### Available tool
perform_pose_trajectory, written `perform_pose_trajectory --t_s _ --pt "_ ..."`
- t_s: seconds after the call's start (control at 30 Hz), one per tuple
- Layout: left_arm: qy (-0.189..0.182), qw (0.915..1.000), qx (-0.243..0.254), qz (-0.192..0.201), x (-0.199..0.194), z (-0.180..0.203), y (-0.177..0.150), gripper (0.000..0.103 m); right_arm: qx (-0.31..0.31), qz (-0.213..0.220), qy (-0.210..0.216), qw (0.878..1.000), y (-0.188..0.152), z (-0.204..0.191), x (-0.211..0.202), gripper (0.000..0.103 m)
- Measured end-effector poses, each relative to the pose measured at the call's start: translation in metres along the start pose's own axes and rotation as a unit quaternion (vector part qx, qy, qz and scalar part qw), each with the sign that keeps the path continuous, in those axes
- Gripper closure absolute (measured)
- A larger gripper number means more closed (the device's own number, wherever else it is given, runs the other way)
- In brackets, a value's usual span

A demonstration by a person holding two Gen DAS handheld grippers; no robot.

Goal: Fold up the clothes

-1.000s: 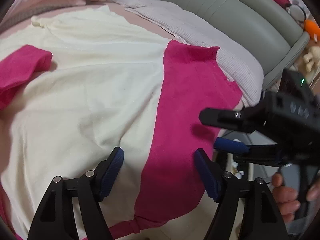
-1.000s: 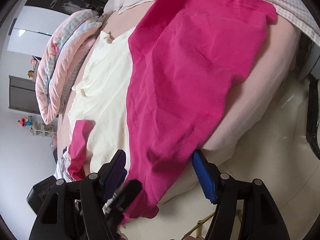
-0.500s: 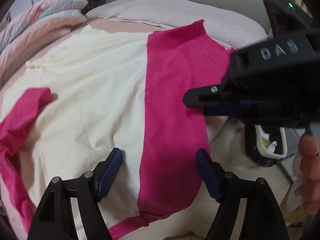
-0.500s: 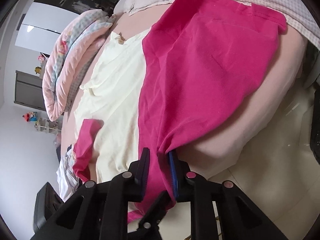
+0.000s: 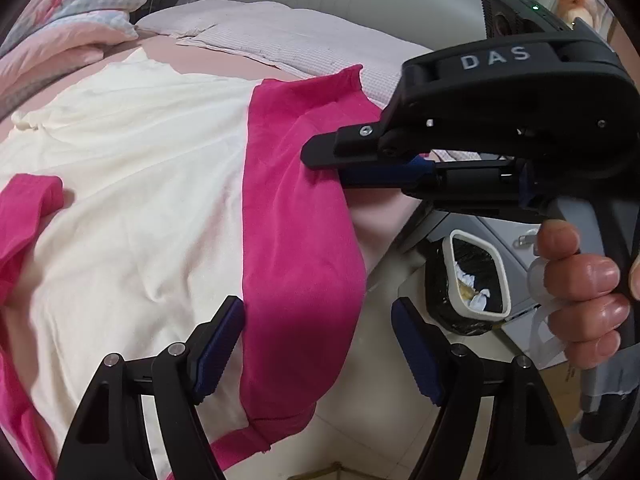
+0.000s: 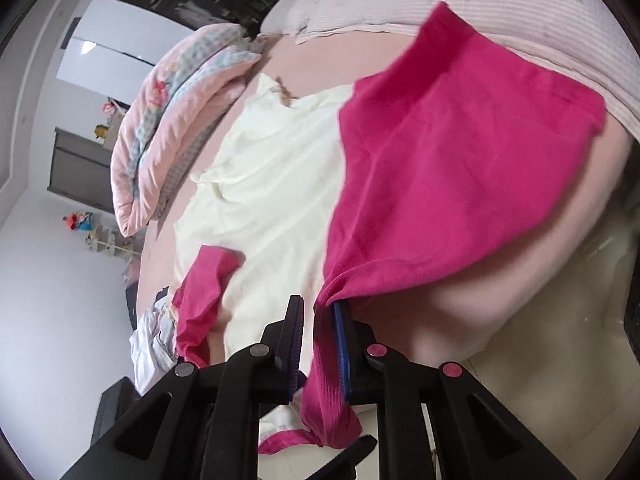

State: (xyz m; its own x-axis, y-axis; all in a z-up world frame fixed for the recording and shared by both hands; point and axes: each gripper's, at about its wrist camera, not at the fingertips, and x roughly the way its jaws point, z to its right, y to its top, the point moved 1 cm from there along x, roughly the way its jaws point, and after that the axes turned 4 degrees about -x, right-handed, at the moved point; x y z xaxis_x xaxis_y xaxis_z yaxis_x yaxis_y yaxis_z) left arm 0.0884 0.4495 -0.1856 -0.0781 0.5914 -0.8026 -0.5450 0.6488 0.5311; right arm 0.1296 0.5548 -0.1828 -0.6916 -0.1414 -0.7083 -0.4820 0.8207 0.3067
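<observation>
Bedroom scene: a bed (image 5: 384,216) with a pale pink sheet, a folded quilt (image 6: 176,120) at the far left, a pillow (image 5: 280,36) at the far side, and a small bin (image 5: 476,276) on the floor off the right edge. The shirt (image 5: 132,184) is cream in the body with hot pink sleeves and trim, spread flat across the bed, its right sleeve (image 6: 448,184) lying toward the bed's right edge and partly draped over it.

What I'd worry about from here: the right claw (image 6: 320,344) only has a thin bunch of the sleeve's near edge. The fabric looks soft and slippery, so a quick pull could slide it right out. And since the rest of the shirt is just lying loose, dragging the sleeve sideways rather than lifting it over could tug the cream body along and wrinkle it, or pull the whole thing toward the edge and the floor.

Claws: the right one is pinched nearly closed on that pink sleeve edge, cloth bunched between the pads. The left claw (image 5: 320,344) is spread wide, holding nothing, hanging over the near hem where cream meets pink; whether it touches the cloth, I can't tell.
</observation>
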Motion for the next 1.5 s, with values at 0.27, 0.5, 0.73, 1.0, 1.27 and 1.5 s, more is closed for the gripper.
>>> perform_pose_trajectory --t_s 0.27,0.5,0.73,1.0,1.27,1.5 --pt "0.106 0.9898 0.094 0.018 0.017 0.021 0.002 0.029 -0.006 0.0 0.001 1.0 0.004 -0.007 -0.001 0.089" --pt "0.14 0.9805 0.136 0.027 0.024 0.024 0.003 0.084 0.005 -0.007 0.004 1.0 0.003 -0.001 -0.001 0.089" --pt "0.075 0.9955 0.053 0.025 0.008 -0.009 0.021 0.089 0.015 -0.015 -0.016 1.0 -0.001 0.016 -0.009 0.063" --pt "0.039 0.9991 -0.006 0.017 0.001 -0.028 0.027 0.089 0.128 0.002 0.011 0.992 -0.007 0.071 -0.018 0.051" --pt "0.026 0.9994 -0.013 0.017 -0.003 -0.03 0.026 0.089 0.183 0.048 0.024 0.982 -0.005 0.093 -0.02 0.042" --pt "0.018 0.9996 -0.017 0.015 -0.007 -0.031 0.025 0.089 0.188 0.072 0.032 0.979 0.011 0.101 -0.008 0.042"
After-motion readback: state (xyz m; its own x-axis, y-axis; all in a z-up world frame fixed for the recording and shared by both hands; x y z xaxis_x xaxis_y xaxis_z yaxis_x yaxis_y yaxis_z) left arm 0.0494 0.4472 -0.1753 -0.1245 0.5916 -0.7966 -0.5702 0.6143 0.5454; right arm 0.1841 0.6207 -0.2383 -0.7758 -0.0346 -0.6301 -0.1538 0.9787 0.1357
